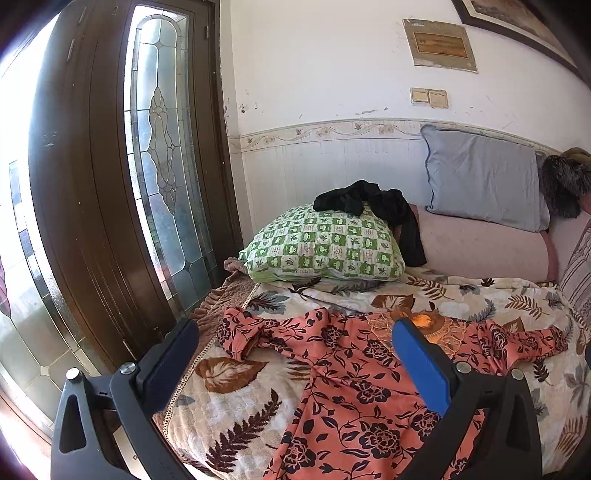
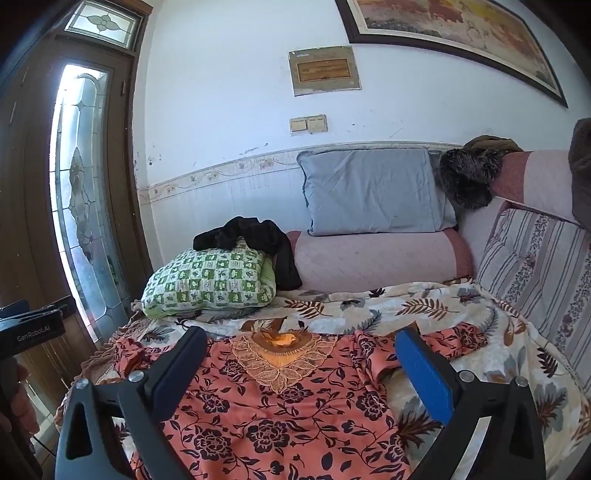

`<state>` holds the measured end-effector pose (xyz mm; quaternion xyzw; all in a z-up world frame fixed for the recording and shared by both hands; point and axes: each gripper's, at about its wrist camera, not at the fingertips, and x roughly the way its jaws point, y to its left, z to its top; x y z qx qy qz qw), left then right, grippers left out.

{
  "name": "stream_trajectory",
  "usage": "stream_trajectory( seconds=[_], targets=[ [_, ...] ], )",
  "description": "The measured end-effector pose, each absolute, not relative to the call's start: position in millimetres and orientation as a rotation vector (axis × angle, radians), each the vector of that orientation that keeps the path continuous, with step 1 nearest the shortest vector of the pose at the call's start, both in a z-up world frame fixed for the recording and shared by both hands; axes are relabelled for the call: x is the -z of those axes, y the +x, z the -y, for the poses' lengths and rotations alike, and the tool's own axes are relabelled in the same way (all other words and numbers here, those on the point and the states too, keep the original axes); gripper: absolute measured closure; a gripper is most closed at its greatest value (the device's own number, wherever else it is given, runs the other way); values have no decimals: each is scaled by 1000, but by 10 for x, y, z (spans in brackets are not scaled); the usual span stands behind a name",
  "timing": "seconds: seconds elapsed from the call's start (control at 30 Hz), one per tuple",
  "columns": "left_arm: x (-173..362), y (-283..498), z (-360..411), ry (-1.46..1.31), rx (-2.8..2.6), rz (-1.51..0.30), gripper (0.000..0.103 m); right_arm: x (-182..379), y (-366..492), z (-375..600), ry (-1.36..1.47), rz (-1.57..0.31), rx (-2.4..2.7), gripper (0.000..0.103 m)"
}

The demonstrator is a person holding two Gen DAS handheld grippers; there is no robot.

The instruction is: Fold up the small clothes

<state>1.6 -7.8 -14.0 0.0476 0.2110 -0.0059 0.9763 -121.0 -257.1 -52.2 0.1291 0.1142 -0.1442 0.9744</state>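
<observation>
Both the left gripper [image 1: 291, 328] and right gripper [image 2: 301, 338] gape empty above the floral blouse [image 2: 280, 417], whose slippery fabric ahead risks bunching if pinched unevenly.

Dress [image 2: 280, 417] lies flat at blanket's [image 2: 424, 306] near edge, neckline toward wall. Checked pillow [image 2: 210, 284] at back-left corner, dark garment [image 2: 255, 236] on it. Plain pillow [image 2: 373, 192] behind, on bolster [image 2: 380, 258].

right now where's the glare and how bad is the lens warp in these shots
Left wrist view: the door glass is blown out white and the door frame bows hard at the fisheye edge. Right wrist view: the same glass glares, the framed painting curves, and the floral top stays sharp and evenly lit.
</observation>
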Motion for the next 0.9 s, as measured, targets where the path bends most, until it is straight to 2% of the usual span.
stream_trajectory(
  seconds=[0.9],
  targets=[
    [176,165,359,122,29,-429,0,596,-910,2765,289,-273,312,0]
  ],
)
